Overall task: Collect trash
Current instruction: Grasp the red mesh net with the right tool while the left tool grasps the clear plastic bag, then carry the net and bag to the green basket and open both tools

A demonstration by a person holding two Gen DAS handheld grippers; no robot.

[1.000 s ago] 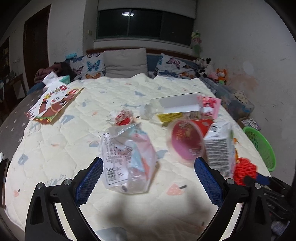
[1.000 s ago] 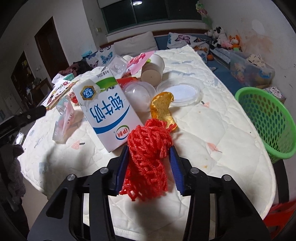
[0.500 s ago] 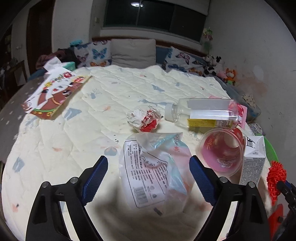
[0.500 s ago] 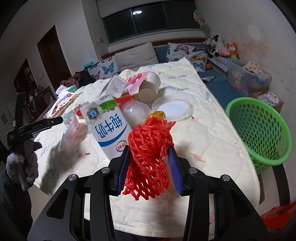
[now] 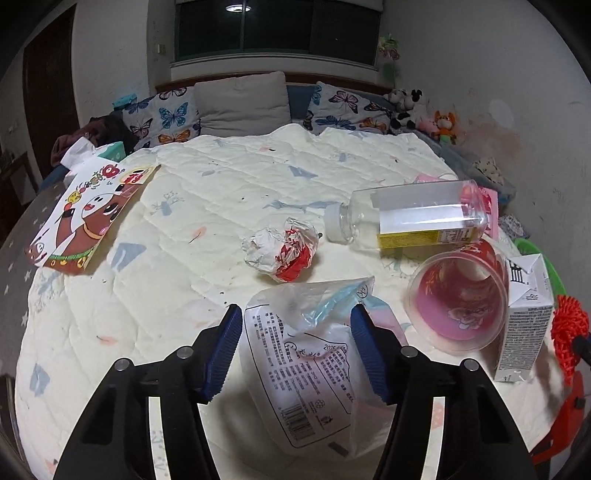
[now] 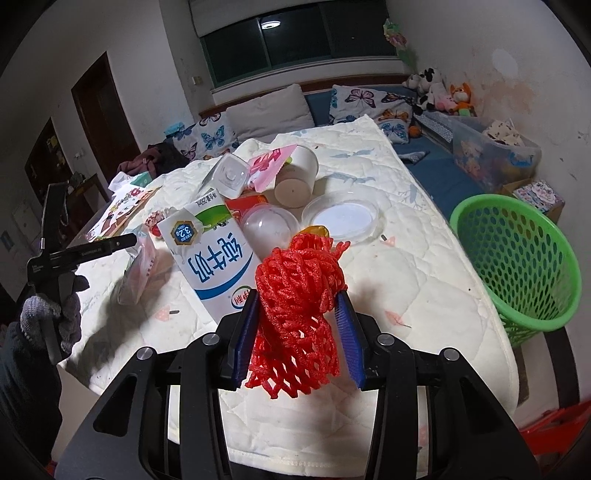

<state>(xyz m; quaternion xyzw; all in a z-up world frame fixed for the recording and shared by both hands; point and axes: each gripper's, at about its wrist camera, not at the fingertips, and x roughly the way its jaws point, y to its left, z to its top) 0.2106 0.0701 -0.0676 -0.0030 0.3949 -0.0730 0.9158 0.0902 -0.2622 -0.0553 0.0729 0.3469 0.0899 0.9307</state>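
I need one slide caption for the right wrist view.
Right gripper holds red foam net above the bed, green basket to its right.

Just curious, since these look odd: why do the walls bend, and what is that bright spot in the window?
Both views are fisheye, so edges curve and corners go black. The spot is a ceiling lamp reflection in the dark window. In the left view, the tool shadows the bag.

The milk carton reads "纯牛奶" upside down, with a "3.2g" badge and "250mL". The plastic bag's print is too small to read.
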